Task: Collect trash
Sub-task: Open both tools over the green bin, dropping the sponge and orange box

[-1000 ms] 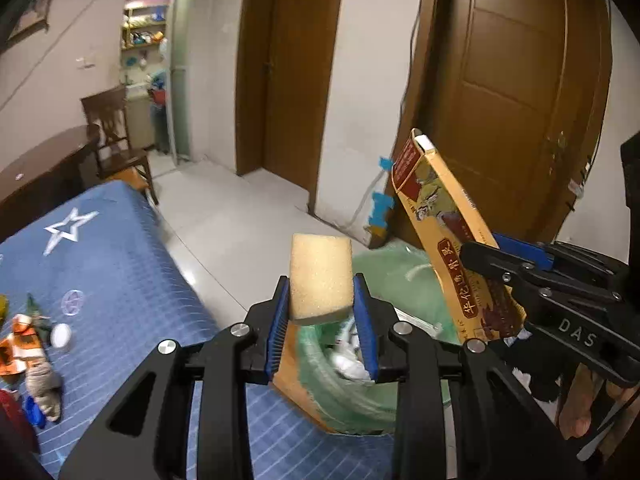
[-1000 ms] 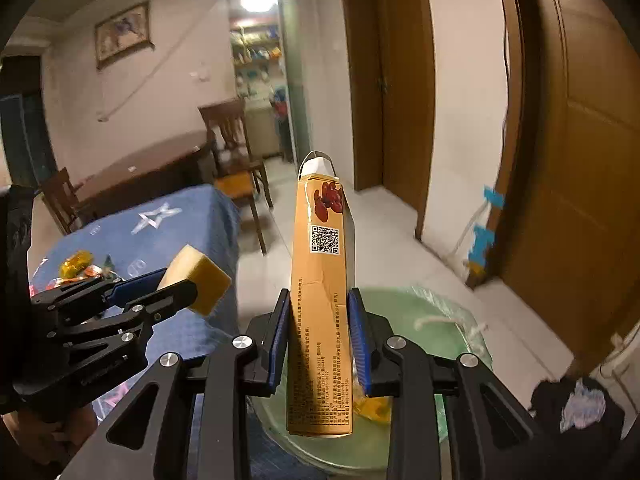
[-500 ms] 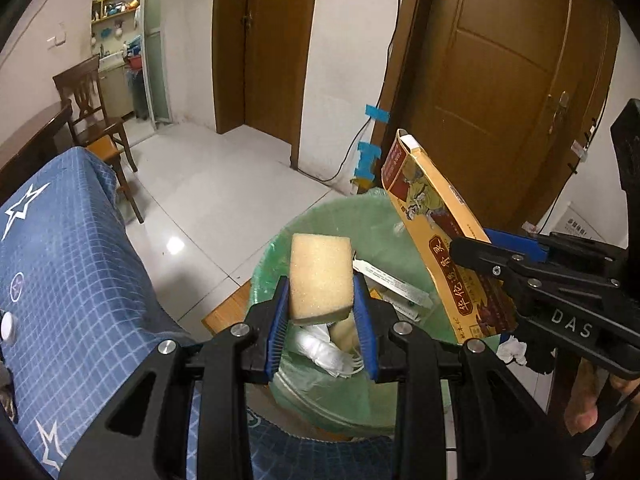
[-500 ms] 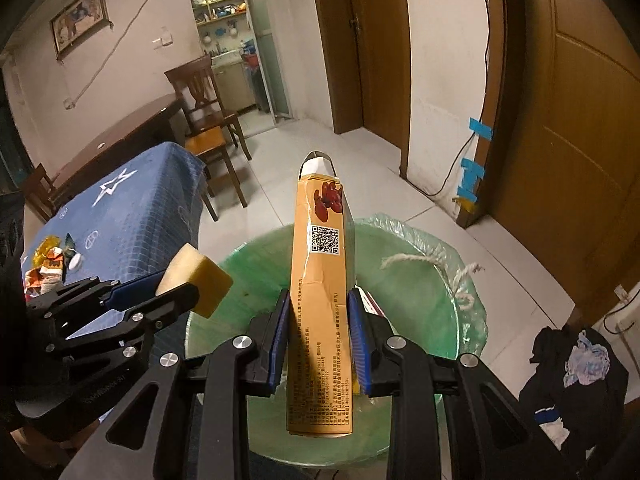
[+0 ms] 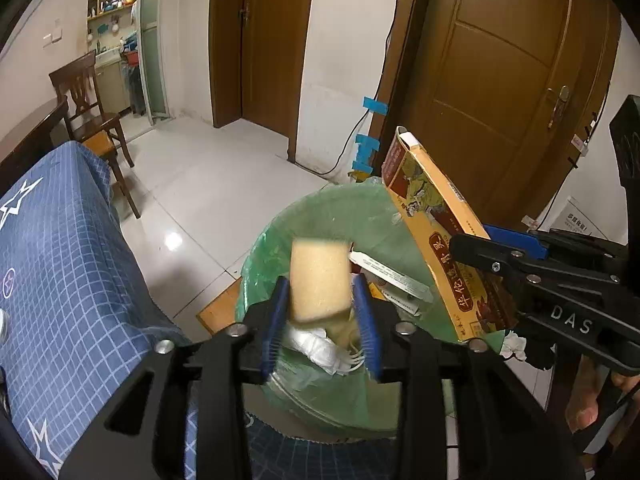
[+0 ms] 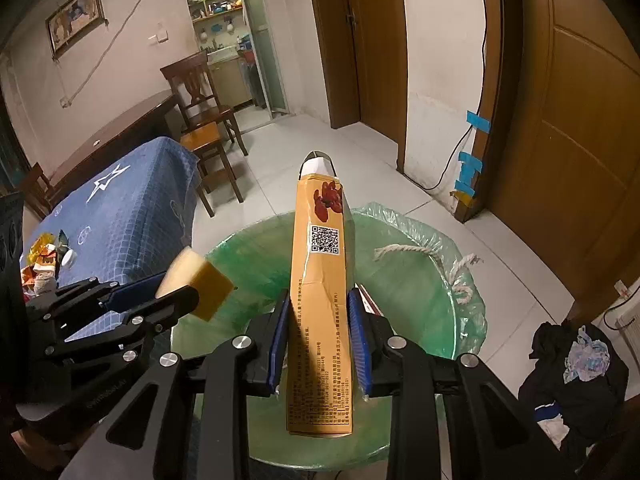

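1. Left wrist view: left gripper [image 5: 322, 310] hangs over the trash bin [image 5: 272, 240]; jaws spread slightly wider than the yellow sponge [image 5: 320, 280], which sits between the blue pads, blurred, with a gap showing on its right side.
2. Grip on sponge: cannot tell whether either pad touches it.
3. Right wrist view: right gripper [image 6: 318, 330], jaws clamped on the flat orange carton [image 6: 322, 280], held upright above the bin's green liner [image 6: 420, 292].
4. Bin contents: white packaging and paper scraps [image 5: 384, 276], below the sponge.
5. Left of the bin: tabletop with blue star cloth [image 6: 128, 208]; wrappers [image 6: 44, 256] on its far-left part.
6. Right of the bin: dark clothing heap [image 6: 576, 380] on the floor.
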`<state>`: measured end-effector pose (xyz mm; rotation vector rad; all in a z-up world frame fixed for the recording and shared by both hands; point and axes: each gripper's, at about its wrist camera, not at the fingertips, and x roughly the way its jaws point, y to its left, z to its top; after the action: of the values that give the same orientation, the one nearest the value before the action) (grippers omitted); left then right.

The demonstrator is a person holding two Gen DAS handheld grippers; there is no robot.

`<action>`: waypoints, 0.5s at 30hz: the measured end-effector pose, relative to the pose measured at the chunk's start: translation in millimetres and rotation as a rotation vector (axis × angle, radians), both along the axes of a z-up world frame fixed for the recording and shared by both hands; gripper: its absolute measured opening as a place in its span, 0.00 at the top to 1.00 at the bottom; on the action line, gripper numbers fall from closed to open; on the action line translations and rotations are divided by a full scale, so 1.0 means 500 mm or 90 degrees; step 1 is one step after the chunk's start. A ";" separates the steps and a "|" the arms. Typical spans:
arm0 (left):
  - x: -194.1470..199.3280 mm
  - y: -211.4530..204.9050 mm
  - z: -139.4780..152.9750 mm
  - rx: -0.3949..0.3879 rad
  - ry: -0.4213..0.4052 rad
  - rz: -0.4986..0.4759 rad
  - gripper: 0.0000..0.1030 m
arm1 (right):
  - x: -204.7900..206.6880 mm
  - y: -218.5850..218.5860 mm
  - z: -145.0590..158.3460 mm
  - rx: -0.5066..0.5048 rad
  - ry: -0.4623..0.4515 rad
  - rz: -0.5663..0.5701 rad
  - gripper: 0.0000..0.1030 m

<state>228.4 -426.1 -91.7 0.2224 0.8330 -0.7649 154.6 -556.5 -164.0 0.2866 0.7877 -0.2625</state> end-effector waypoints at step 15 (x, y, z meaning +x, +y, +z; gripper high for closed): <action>-0.015 0.060 0.009 0.002 -0.022 0.008 0.24 | -0.079 0.029 0.007 -0.009 -0.072 -0.048 0.21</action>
<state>220.8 -396.0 -87.2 0.2322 0.8027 -0.7457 115.3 -541.9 -160.7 0.3152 0.6644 -0.3195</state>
